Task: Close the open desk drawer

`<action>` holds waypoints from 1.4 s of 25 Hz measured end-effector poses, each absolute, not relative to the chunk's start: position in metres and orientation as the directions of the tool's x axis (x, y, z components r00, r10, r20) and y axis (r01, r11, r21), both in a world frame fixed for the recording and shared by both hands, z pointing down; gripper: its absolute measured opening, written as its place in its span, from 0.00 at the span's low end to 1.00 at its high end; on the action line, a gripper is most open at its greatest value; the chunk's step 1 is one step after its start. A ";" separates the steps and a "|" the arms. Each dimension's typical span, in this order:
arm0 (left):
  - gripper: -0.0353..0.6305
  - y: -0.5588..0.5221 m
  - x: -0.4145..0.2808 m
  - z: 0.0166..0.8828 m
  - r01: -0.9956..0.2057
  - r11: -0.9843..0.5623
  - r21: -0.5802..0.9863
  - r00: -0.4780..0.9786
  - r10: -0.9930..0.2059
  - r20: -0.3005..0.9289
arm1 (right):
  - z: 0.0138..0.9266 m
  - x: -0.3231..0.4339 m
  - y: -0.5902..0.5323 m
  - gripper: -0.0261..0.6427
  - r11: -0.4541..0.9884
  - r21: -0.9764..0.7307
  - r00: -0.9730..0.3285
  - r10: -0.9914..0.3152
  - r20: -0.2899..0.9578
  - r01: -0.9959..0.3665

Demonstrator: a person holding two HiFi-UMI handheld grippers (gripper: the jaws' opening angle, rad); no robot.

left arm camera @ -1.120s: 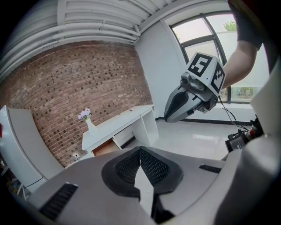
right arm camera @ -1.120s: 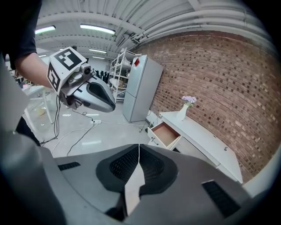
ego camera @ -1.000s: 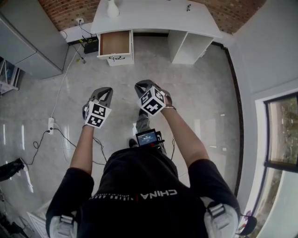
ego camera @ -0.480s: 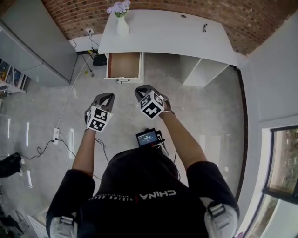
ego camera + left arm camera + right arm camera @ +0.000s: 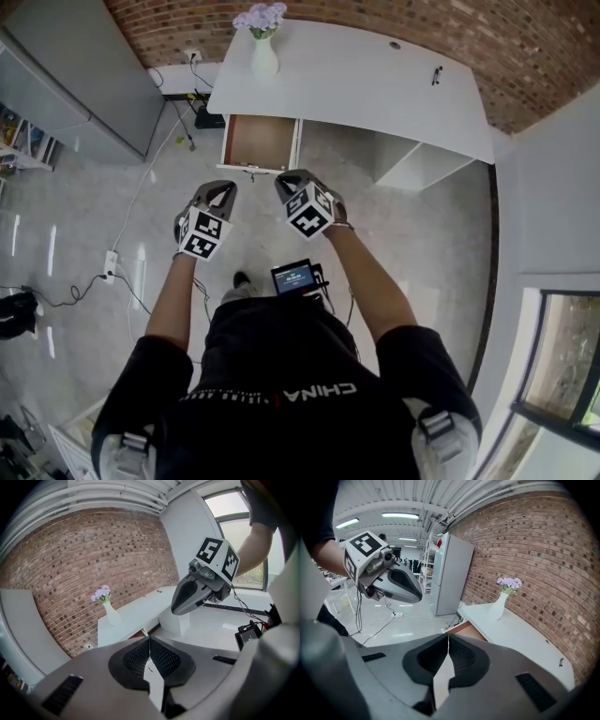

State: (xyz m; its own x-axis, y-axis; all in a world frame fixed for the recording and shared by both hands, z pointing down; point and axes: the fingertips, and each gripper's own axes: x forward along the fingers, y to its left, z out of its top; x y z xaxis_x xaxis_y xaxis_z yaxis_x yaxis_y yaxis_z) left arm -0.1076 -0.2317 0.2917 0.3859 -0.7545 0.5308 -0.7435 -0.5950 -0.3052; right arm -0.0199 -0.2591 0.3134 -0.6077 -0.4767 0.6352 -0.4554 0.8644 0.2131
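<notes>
head view, drawer: we see the drawer [image 5: 261, 142] pulled out of the left end of the white desk [image 5: 375, 80], its brown bottom bare and its front edge facing us.
head view, grippers: the left gripper [image 5: 222, 187] and right gripper [image 5: 292, 178] sit side by side. Their tips are roughly at the two ends of the drawer front, close below it in frame. We judge neither is touching it.
head view, change: a second ago the desk sat at the top edge, well apart from the grippers. Now it is lower in frame, the vase [image 5: 263, 54] and its flowers show in full, and the drawer front is just above the tips. We read that as the person walking up.
head view, rest: a cable and power strip [image 5: 110, 266] lie on the floor at left, and a small screen [image 5: 294, 277] sits at the person's waist.
left gripper view, claw: the jaws are pressed together, pads meeting, nothing between them.
left gripper view, scene: the vase and desk top are ahead against the brick wall [image 5: 93, 550], with the right gripper up at right. We see barely a sliver of the drawer over the jaws.
right gripper view, claw: the jaws are pressed together too, empty.
right gripper view, scene: the drawer's brown corner shows just above the jaw tips and the desk runs off to the right. The grey cabinet [image 5: 450, 573] stands behind, and the left gripper is at upper left.
task meaning: we judge the approach is nearly over. The drawer is fully open and no push has begun.
next: we expect the closed tips to go flat on the drawer front and push straight toward the desk. An off-centre push could skew the drawer.
</notes>
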 end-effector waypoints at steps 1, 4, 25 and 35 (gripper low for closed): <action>0.07 -0.237 -0.113 0.291 -0.740 -0.599 -0.306 0.390 -0.753 0.530 | 0.312 -0.025 -0.264 0.06 0.861 0.215 -0.605 -0.482 0.634 -0.461; 0.07 -0.248 -0.125 0.288 -0.721 -0.617 -0.314 0.406 -0.745 0.529 | 0.308 -0.034 -0.273 0.06 0.847 0.218 -0.595 -0.502 0.628 -0.485; 0.07 -0.284 -0.144 0.291 -0.678 -0.663 -0.319 0.452 -0.717 0.531 | 0.300 -0.048 -0.308 0.06 0.801 0.240 -0.550 -0.562 0.618 -0.548; 0.07 -0.302 -0.143 0.314 -0.679 -0.673 -0.293 0.439 -0.692 0.573 | 0.322 -0.051 -0.330 0.06 0.829 0.201 -0.567 -0.512 0.645 -0.521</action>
State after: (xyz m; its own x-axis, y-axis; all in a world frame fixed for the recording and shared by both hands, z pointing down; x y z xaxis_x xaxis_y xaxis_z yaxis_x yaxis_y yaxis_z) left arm -0.1434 -0.3024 0.3143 0.4388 -0.6919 0.5733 -0.6791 -0.6732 -0.2926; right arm -0.0508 -0.3304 0.3221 -0.5666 -0.5125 0.6453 -0.5213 0.8294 0.2009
